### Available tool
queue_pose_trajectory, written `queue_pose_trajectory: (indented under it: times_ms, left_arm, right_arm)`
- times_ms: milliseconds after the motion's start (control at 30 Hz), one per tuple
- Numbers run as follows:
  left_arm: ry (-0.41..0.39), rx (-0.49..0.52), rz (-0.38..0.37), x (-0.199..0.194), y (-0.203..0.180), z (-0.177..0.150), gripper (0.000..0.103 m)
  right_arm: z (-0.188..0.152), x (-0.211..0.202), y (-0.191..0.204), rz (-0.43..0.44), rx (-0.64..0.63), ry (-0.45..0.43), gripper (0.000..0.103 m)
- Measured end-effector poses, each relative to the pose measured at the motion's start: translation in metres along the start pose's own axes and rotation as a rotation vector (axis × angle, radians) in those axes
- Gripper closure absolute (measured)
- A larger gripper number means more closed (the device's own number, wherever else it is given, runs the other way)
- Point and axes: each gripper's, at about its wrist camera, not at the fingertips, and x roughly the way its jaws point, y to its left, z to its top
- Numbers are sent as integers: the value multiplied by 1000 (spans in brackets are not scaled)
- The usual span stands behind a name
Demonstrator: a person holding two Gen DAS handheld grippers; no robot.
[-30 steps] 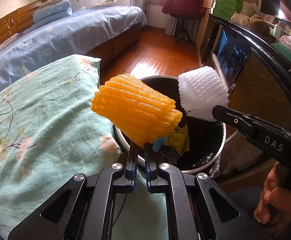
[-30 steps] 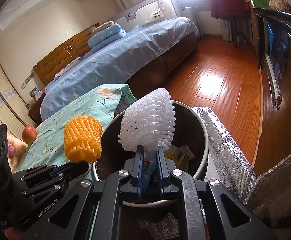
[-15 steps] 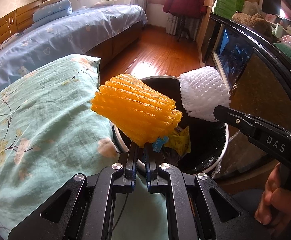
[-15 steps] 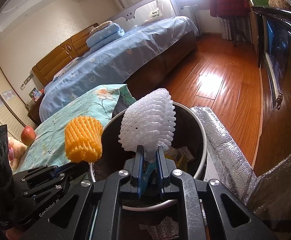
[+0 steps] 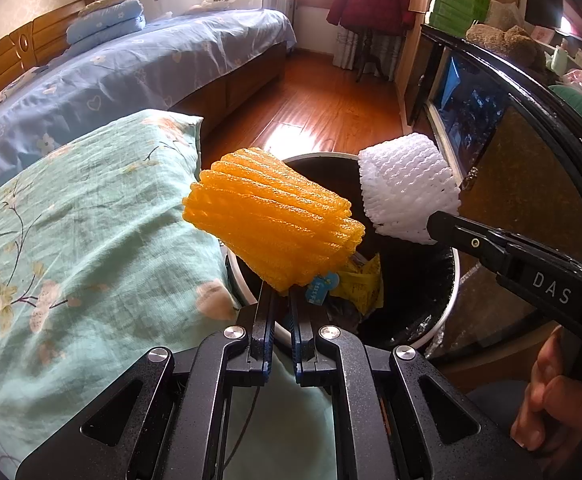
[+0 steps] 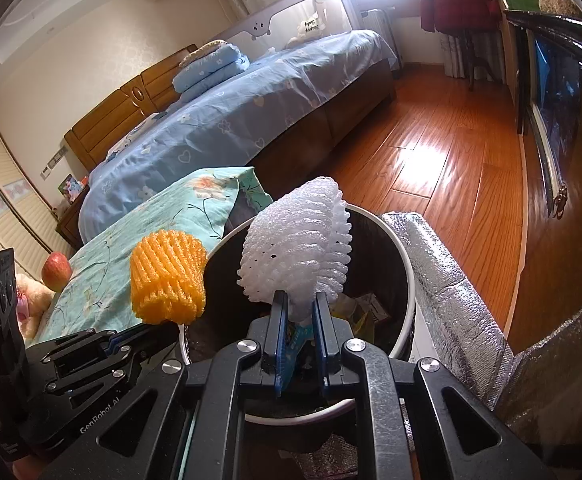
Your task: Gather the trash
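The left gripper (image 5: 281, 294) points forward and a little up, its jaws nearly together and pinched on an orange net (image 5: 271, 226). The right gripper (image 6: 299, 304) is level with it on the right, fingers angled toward the left one, jaws pinched on a white net (image 6: 297, 254). A bare right hand (image 5: 551, 404) wraps the right gripper's handle from below.
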Motion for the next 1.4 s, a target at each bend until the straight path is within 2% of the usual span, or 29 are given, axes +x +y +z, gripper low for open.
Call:
queue_pose_trajectory:
  times_ms: [900,967,1033,1067,1100,1167,1267,1400]
  left_arm:
    - [0,-4,5,-3,2,0,95]
    - [2,-8,6,-4,3,1,89]
    - [1,-16,9,-7,5,-1,69]
    - [-4,-21,17,-9,7,-2,55]
    - [-12,-26,21,-12,9,-3,51]
    - [-29,-38,24,-21,15,-7,50]
    - [-45,-71,25,-35,28,-16,48]
    - [-85,-147,29,-60,50,-34,41]
  right_arm:
    - [1,4,1,0,2,9,87]
    - [2,4,1,0,4,8,87]
    - [2,3,-1,-2,9,7,79]
    - [2,3,-1,-1,16,5,70]
    - [3,2,-2,4,24,4,57]
    - [2,-2,-3,14,36,-5,52]
    - [0,-8,0,21,37,-12,51]
    - [-4,-23,10,34,35,-46,38]
